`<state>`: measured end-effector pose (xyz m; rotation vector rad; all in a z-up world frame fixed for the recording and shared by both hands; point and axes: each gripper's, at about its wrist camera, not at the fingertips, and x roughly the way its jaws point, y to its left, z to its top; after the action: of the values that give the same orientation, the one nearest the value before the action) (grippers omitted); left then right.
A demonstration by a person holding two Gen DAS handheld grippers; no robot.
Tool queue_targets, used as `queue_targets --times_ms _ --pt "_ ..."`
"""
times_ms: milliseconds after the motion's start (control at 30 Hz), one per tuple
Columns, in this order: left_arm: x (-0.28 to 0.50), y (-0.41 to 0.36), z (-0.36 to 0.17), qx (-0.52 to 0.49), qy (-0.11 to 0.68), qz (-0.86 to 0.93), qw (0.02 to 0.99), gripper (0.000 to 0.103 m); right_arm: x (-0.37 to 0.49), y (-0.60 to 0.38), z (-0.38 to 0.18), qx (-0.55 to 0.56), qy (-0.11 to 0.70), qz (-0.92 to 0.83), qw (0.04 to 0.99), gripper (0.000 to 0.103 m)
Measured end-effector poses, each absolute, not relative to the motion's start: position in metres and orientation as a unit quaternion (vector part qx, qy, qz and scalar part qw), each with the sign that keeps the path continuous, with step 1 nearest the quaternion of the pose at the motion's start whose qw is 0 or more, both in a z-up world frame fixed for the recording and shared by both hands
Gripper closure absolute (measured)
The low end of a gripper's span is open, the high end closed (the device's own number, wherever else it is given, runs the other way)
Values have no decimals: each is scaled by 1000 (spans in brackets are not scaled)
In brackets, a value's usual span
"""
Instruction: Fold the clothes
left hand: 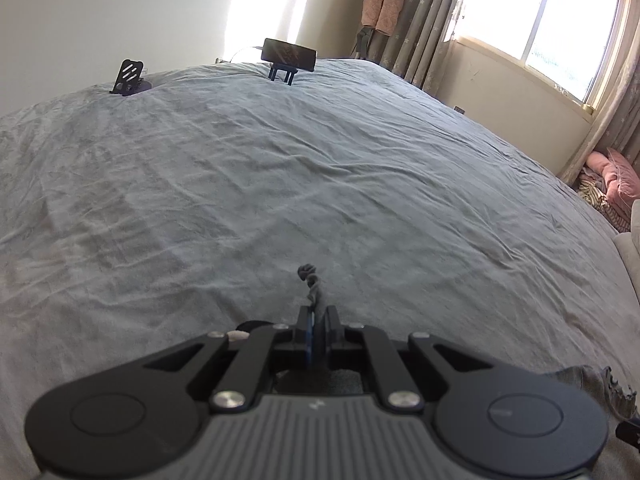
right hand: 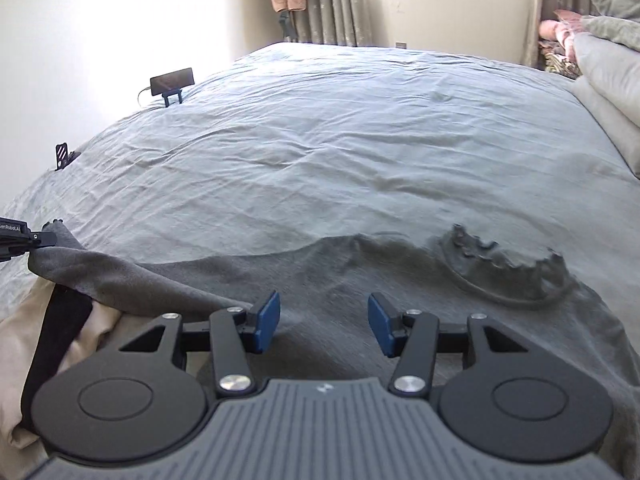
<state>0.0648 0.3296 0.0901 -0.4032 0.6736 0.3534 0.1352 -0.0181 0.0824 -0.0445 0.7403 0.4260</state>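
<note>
A: Garment point(right hand: 320, 280), dark grey with a frilled neckline point(right hand: 508, 268), lies spread on the near edge of a bed point(right hand: 320, 128). What does the left wrist view give?

B: The left gripper point(left hand: 317, 312) is clamped tight on a twisted wisp of the grey cloth, which pokes out past its tips. Beyond it is bare rumpled sheet, a phone point(left hand: 289, 55) on a stand, and a second stand point(left hand: 129, 77) at the far edge.

A: And the right wrist view?

B: The right gripper point(right hand: 324, 326) hovers over the garment's middle, jaws about half open, with nothing between the blue pads point(right hand: 269, 320). At the left edge, the left gripper lifts a corner of the cloth off the bed.

A: How should the fold go, in your judgement?

B: The free gripper should pinch the matching edge, one layer only, then both carry it over evenly, keeping the cloth taut so no creases set.

A: Any writing?

B: Small white lettering on the left gripper's side, cut off at the picture's edge; too small to read fully.
</note>
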Motion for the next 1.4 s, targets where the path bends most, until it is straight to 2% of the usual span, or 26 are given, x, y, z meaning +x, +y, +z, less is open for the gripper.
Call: queue_targets --times_ms 200,367,400,467,500,633,833,1000,1100,1167,1267,1300,1367,1400 --pt "62 342 86 -218 336 158 902 98 181 72 54 -141 378 269 874 50" --pt "62 352 81 -227 350 144 898 98 193 99 29 -210 374 297 853 50" --pt "62 354 81 -230 351 142 897 98 191 100 27 -212 374 304 850 54" --pt "63 356 80 -235 352 139 896 97 189 101 28 -202 384 329 839 84" --pt "64 357 80 -234 353 139 895 98 188 103 29 -204 386 337 834 94" --pt "65 355 82 -234 351 141 896 98 182 111 35 -234 363 322 843 99" --pt "66 359 84 -259 342 154 890 93 188 119 56 -241 269 223 905 99" --pt "68 365 79 -278 349 161 880 92 203 128 20 -254 299 201 897 98" --pt "68 365 79 -284 347 156 880 87 196 132 5 -259 289 189 902 92" --pt "68 365 80 -292 344 147 880 76 196 129 9 -243 292 183 907 92" --pt "69 364 81 -304 338 136 880 70 196 118 27 -185 305 193 914 90" --pt "69 363 82 -305 337 133 881 68 193 113 34 -159 304 203 917 87" --pt "70 360 81 -300 339 130 882 66 179 105 49 -135 290 233 919 72" --pt "70 359 81 -297 342 128 882 66 170 102 54 -137 282 251 916 55"
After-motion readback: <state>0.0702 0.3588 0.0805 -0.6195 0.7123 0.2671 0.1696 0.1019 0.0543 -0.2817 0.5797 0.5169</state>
